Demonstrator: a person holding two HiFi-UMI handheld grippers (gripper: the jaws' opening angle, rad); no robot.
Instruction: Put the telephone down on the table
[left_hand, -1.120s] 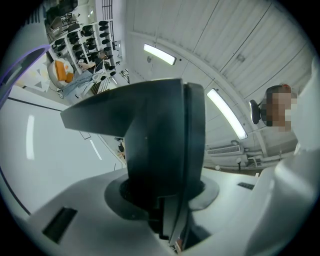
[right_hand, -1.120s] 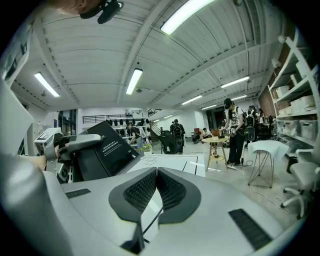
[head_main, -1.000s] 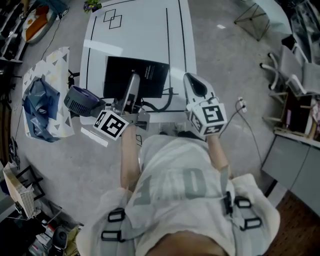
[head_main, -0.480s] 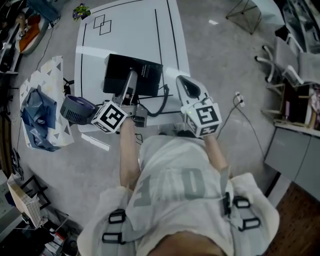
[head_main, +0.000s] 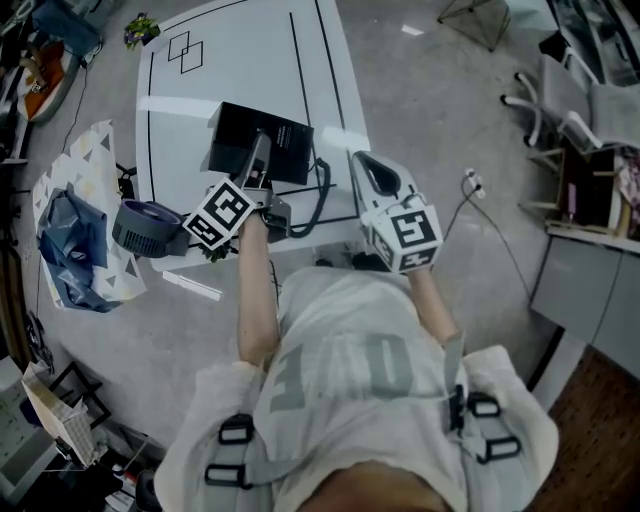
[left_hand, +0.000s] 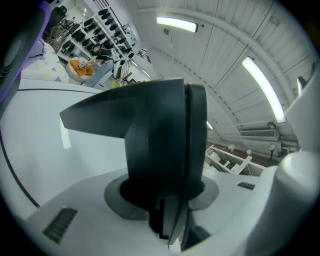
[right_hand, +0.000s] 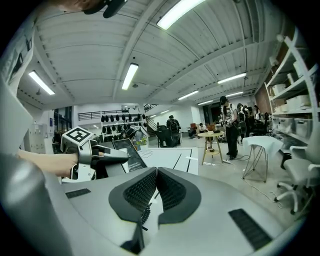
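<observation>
A black telephone base (head_main: 285, 135) lies on the white table (head_main: 240, 60) near its front edge. My left gripper (head_main: 262, 192) is shut on the grey handset (head_main: 259, 160), held just over the base and pointing away from me. A black cord (head_main: 320, 195) loops from it off the table's front. In the left gripper view the dark handset (left_hand: 160, 145) fills the space between the jaws. My right gripper (head_main: 366, 165) hovers to the right of the base, shut and empty, its pads (right_hand: 172, 192) closed together. From the right gripper view the left gripper (right_hand: 107, 156) shows with the handset.
A dark blue fan (head_main: 145, 225) and a patterned bag with blue cloth (head_main: 75, 235) sit on the floor left of the table. A cable with a plug (head_main: 470, 185) lies on the floor at right, near chairs (head_main: 570, 100). People (right_hand: 227, 122) stand far behind.
My left gripper has come down with the handset, closer to the black base. The right gripper has hardly shifted. The head view has drifted, so the table sits further left.
</observation>
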